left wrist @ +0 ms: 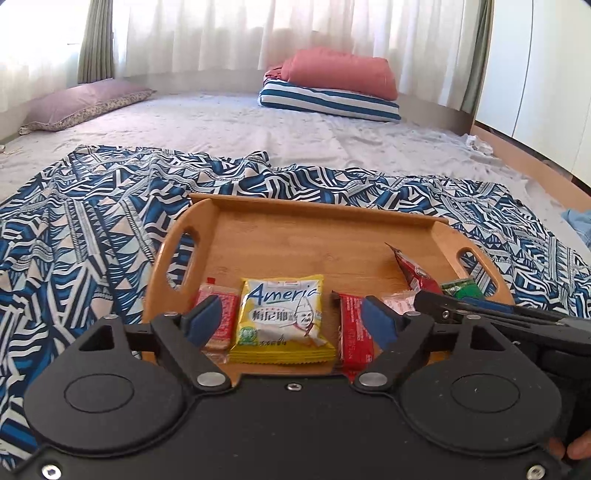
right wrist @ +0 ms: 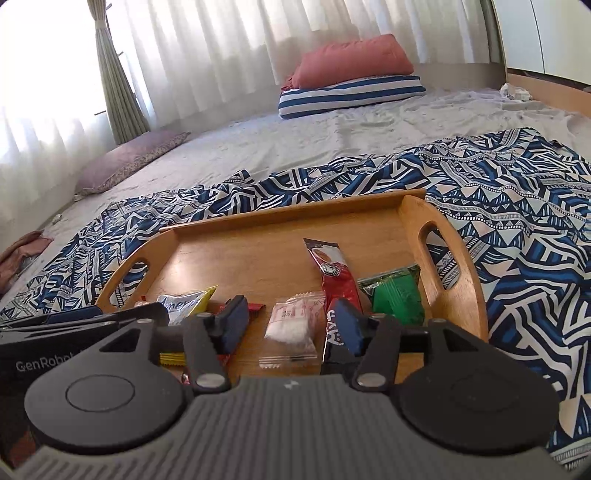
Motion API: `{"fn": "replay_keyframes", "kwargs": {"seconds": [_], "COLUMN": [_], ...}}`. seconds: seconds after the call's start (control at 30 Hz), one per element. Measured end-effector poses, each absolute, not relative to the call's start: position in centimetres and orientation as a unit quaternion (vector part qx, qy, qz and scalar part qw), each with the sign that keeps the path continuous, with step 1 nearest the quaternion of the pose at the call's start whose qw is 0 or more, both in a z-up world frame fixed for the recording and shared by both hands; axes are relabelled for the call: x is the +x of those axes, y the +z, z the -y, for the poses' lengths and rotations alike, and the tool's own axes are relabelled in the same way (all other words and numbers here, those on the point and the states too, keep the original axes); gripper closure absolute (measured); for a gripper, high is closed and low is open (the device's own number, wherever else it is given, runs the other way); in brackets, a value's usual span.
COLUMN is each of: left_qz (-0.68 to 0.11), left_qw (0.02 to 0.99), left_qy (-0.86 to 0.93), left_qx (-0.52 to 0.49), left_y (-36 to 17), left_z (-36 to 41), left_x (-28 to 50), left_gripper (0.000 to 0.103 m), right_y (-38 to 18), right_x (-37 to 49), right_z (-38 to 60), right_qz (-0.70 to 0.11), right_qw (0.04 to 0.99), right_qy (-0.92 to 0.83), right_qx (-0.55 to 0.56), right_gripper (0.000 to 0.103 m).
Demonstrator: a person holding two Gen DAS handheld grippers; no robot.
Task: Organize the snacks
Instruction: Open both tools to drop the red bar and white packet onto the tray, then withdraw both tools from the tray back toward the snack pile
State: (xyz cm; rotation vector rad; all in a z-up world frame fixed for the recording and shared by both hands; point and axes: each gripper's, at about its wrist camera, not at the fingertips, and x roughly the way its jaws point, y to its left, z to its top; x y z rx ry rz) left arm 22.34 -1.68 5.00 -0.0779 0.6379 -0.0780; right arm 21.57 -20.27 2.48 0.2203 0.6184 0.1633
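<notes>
A rectangular wooden serving tray (left wrist: 280,236) with raised rims and 2 cut-out handles lay on a rumpled blue-and-white geometric cloth (left wrist: 85,221) spread over a grey bed sheet (left wrist: 236,122). The far half of the tray floor was bare, and every snack sat along its near edge. The sheet beyond the cloth was open as far as 1 mauve pillow (left wrist: 85,101) at the far left and 1 pink folded blanket (left wrist: 343,72) stacked on 1 blue-and-white striped blanket (left wrist: 328,101) by the white curtains (left wrist: 221,33).

The left gripper (left wrist: 291,321) stood wide apart and released, its blue pads (left wrist: 203,319) to either side of a yellow-and-white biscuit packet (left wrist: 282,317) without pressing it. The right gripper (right wrist: 291,325) was likewise apart and empty, with a small clear-and-pink candy packet (right wrist: 293,325) lying on the tray between its fingers. No earlier view was there to tell whether either had just let go.

6 snacks could be counted on the tray: 1 pink wafer packet (left wrist: 225,317) at the left, the yellow packet, 1 dark red bar (left wrist: 352,332), the pink candy packet, 1 long red stick sachet (right wrist: 334,280) angled toward the far side, and 1 green packet (right wrist: 397,301) beside the right handle.
</notes>
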Motion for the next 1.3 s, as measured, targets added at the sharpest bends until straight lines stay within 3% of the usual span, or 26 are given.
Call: {"fn": "replay_keyframes", "kwargs": {"seconds": [0.53, 1.3], "left_qz": [-0.310, -0.335], "left_qw": [0.949, 0.941], "left_qy": [-0.030, -0.021], "left_qx": [-0.037, -0.043], "left_y": [5.3, 3.0], "left_z": [-0.6, -2.9], "left_x": [17.0, 11.1], "left_gripper": [0.011, 0.006], "right_y": [4.4, 4.0], "right_x": [16.7, 10.9], "right_z": [18.9, 18.2], "right_qz": [-0.281, -0.285], "right_qw": [0.955, 0.955], "right_qy": [0.079, 0.079], "right_qx": [0.047, -0.005], "right_gripper": [0.015, 0.002]}}
